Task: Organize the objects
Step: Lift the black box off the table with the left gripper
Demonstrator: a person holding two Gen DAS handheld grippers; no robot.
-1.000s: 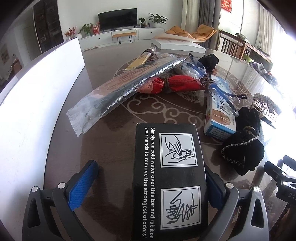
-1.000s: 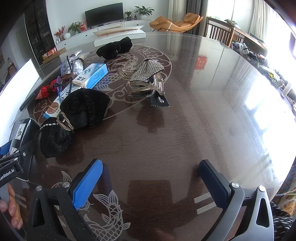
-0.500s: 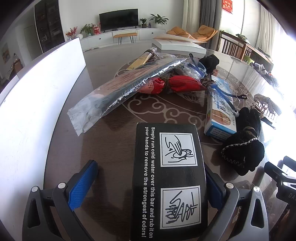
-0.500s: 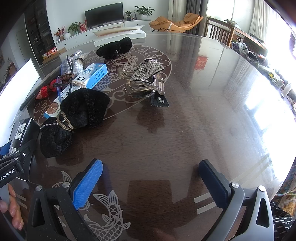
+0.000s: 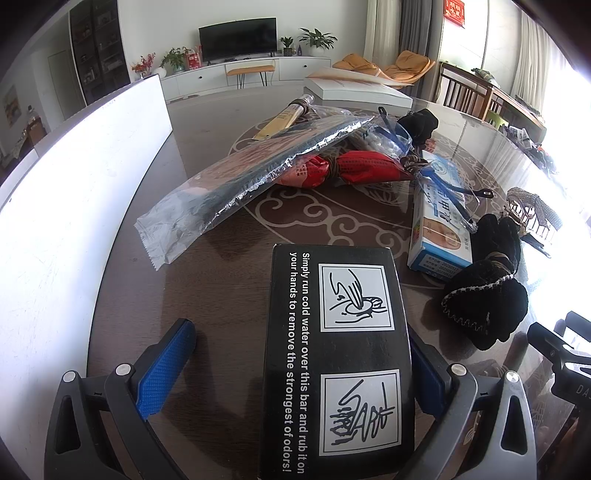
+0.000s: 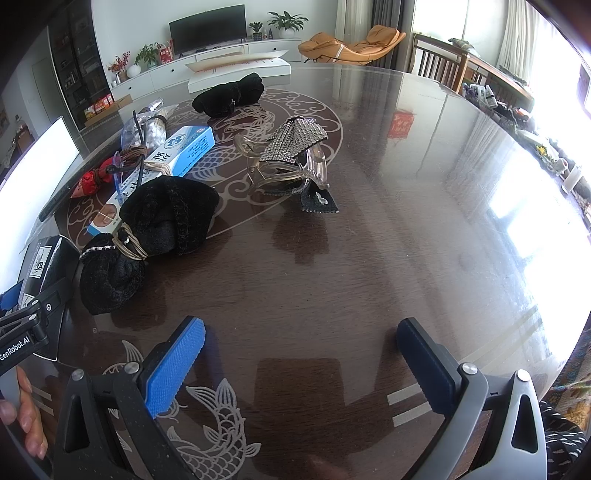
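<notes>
While jaws gape, left gripper (image 5: pixel 295 369) straddles box (image 5: pixel 336 362).

The place was a home's open living and dining room, shown by a wall-mounted television (image 5: pixel 237 38) above a long white media cabinet (image 6: pixel 207 61) with potted plants (image 6: pixel 286 22), an orange lounge chair (image 6: pixel 351 44), curtained windows, and a large glass-topped dining table (image 6: pixel 406 221).

The dark glossy round table (image 6: pixel 388 236), inlaid with pale scroll and fish patterns, carries a black box (image 5: pixel 338 354), a foil packet (image 5: pixel 236 177), a red bundle (image 5: pixel 354 171), a blue-and-white carton (image 6: pixel 184 149), two black cloth bundles (image 6: pixel 155 229), a sparkly hair clip (image 6: pixel 291 155) and a white box (image 5: pixel 356 92).
</notes>
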